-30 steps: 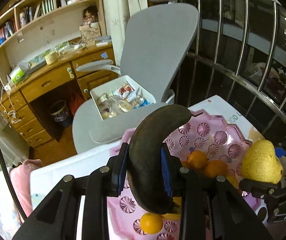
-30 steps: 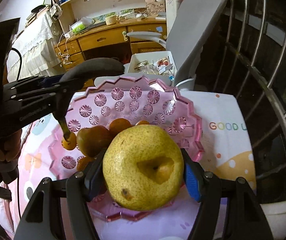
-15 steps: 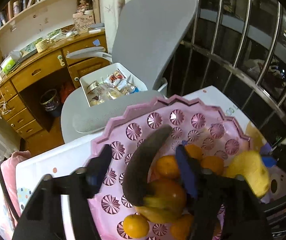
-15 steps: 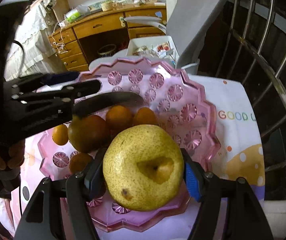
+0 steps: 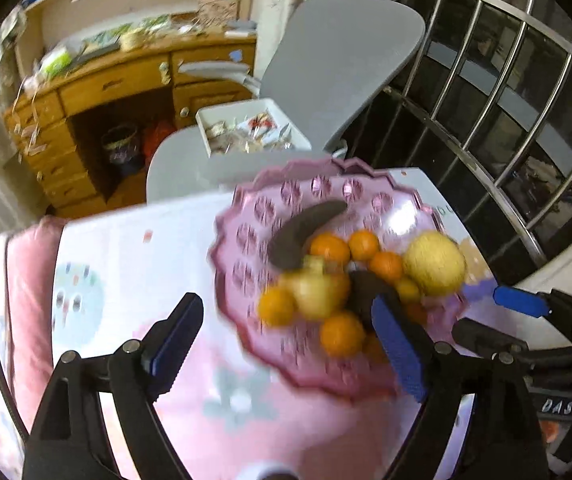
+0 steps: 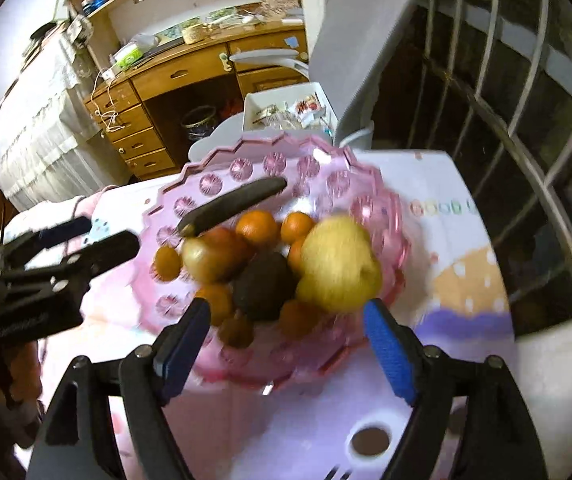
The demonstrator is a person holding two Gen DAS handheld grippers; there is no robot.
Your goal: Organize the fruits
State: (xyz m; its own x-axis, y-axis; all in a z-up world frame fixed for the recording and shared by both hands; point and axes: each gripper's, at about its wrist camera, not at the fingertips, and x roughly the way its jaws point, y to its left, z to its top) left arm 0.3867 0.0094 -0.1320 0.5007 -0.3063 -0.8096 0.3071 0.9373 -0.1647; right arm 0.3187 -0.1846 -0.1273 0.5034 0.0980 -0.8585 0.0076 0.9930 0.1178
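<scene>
Now: fruit sits in the pink bowl, both tools empty

Heaped in the pink bowl [image 6: 382, 208] are a yellow pear [image 6: 336, 264], a blackened banana [image 6: 234, 206], a dark avocado-like fruit [image 6: 264, 284], a brownish apple [image 6: 216, 254] and several small oranges [image 6: 257, 227]. The pear lies on the bowl's right side, the banana leans against the far inner wall. The bowl stands on a patterned cloth [image 6: 462, 280] over the desk, near its far edge, where a grey chair [image 5: 338, 64] sits close. To the right, metal window bars [image 6: 526, 120] hem in that side. The left half of the cloth [image 5: 126, 248] is bare and gives room. The left tool [image 5: 286, 344] is opening wide, nothing between its pads, with its right finger [image 5: 396, 354] over the bowl's near rim. The right tool [image 6: 286, 344] is opening too, its pads clear of the pear, holding nothing.
</scene>
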